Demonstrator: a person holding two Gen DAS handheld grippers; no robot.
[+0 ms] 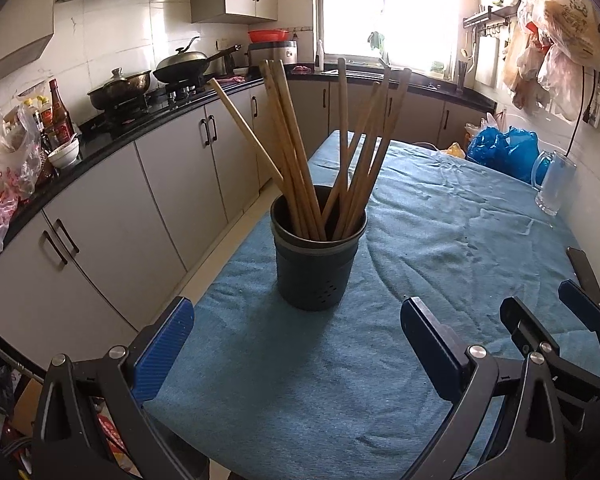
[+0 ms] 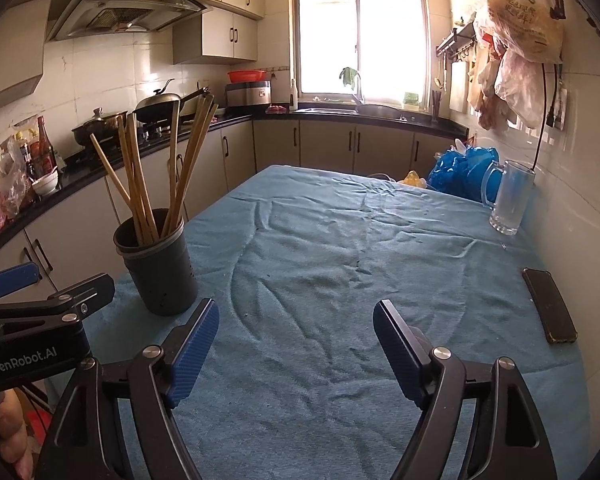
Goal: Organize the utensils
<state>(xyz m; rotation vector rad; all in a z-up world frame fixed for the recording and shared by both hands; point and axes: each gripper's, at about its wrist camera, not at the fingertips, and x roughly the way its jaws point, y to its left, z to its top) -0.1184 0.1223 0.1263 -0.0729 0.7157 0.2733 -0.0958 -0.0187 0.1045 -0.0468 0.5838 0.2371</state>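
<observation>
The dark holder (image 1: 318,248) stands on the blue-clothed counter (image 1: 440,220), chopsticks (image 1: 300,152) upright and fanning out of it. It sits dead ahead of the left tongs (image 1: 296,344), closer than the right tongs (image 2: 296,348), which have it off to their left; both are spread wide, empty.

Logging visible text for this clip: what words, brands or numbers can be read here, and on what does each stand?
"GenRobot.AI": white print on the body of the left gripper, seen in the right wrist view.
Printing on the hanging plastic bag: dark characters, too blurred to read.
Labels on the sauce bottles on the counter: too small to read.
</observation>
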